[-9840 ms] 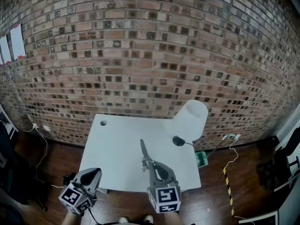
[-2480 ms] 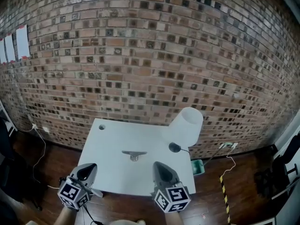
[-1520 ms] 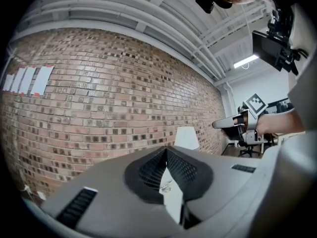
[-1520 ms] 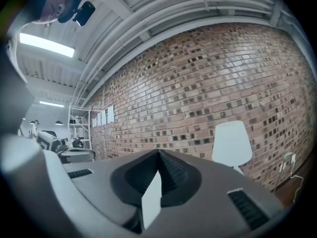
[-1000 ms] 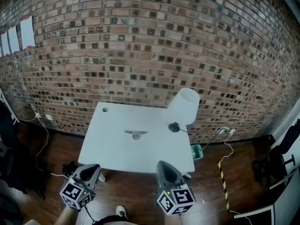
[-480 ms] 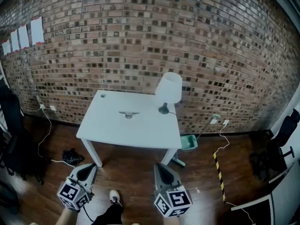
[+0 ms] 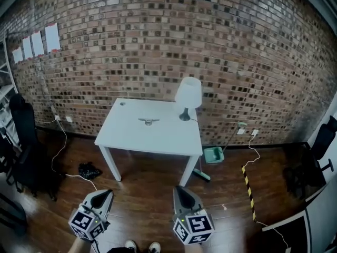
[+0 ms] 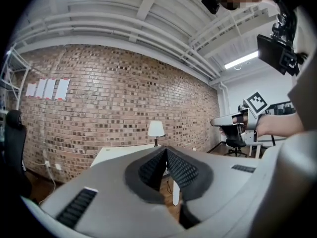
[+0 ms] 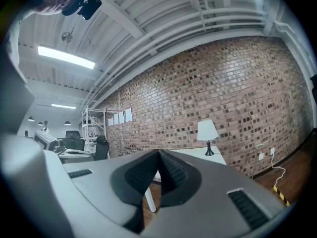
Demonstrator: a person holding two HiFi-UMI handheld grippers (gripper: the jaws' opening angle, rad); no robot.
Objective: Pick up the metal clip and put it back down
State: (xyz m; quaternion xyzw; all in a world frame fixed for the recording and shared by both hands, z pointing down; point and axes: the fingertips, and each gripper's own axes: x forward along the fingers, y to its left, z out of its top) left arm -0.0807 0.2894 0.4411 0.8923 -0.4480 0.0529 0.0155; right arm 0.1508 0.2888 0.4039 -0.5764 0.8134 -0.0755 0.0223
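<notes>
**Clip on the table, both grippers shut and well back**

Head view: the metal clip [image 7: 149, 121] lies on the white table [image 7: 158, 141], towards its far edge and left of the lamp [image 7: 188, 95] that stands at the far right corner. The table is against a brick wall [image 7: 158, 36]. The left gripper [image 7: 108, 193] and right gripper [image 7: 178, 188] are low in the picture over the wooden floor [image 7: 142, 194], well apart from the table and the clip. A green dustpan [image 7: 214, 154] sits on the floor by the table's right leg.

Left gripper view: the jaws are pressed together with nothing between them, pointing towards the table and lamp across the room.

Right gripper view: its jaws also meet at the tips and are empty, aimed at the table, with the lamp off to the right.
</notes>
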